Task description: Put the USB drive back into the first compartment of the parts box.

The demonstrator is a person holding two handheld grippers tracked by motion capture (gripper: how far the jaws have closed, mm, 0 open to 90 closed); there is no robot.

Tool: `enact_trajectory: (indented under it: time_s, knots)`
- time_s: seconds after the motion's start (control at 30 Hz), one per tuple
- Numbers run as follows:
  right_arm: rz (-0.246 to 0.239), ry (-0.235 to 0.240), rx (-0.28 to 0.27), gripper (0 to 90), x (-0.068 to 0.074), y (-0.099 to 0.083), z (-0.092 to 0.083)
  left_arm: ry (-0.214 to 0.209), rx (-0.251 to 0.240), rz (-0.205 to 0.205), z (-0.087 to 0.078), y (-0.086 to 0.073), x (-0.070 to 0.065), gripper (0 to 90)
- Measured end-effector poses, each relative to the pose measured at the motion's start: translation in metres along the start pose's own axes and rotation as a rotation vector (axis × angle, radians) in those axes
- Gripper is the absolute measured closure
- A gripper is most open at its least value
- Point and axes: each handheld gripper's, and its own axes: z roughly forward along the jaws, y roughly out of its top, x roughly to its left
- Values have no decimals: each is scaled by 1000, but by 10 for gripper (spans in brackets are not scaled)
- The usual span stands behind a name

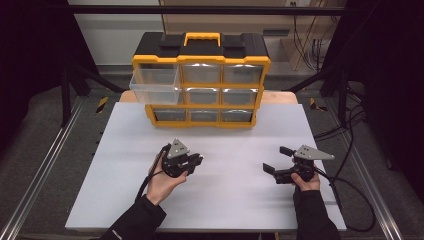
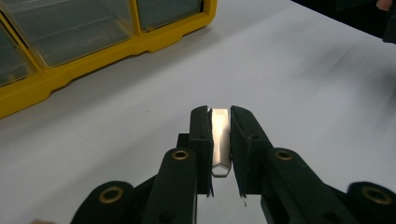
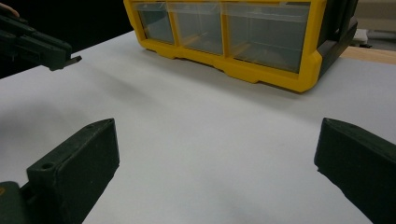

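Note:
A yellow and black drawer organizer (image 1: 201,59) stands at the far side of the white table (image 1: 220,200). Its top-left clear drawer (image 1: 155,86) is pulled out. My left gripper (image 1: 197,161) hovers above the table's middle left, shut on a small flat silvery metal piece (image 2: 220,135). In the left gripper view that piece stands upright between the pads of my left gripper (image 2: 219,114). My right gripper (image 1: 276,160) sits at the right, open with nothing between its jaws. The right gripper view has my right gripper (image 3: 217,135) facing the organizer (image 3: 261,65) and my left gripper (image 3: 46,46) at upper left.
Bare white surface lies between the grippers and the organizer's base (image 2: 107,53). Metal rails (image 1: 45,165) run along both sides of the table. Cables (image 1: 350,190) trail off the right edge. Dark curtains hang on both sides.

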Motion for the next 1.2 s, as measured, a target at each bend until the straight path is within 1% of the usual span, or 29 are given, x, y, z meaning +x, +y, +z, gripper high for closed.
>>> enact_trajectory:
  time_s: [0.27,0.67,1.2]
  knots:
    - [1,1,1,6,0,0,1,12,0,0,-4,2,5,790]
    - [0,0,-1,6,0,0,0,30,-21,-4,-14,5,11,790]
    - [-2,-3,4,6,0,0,0,42,-32,-10,-26,9,18,790]
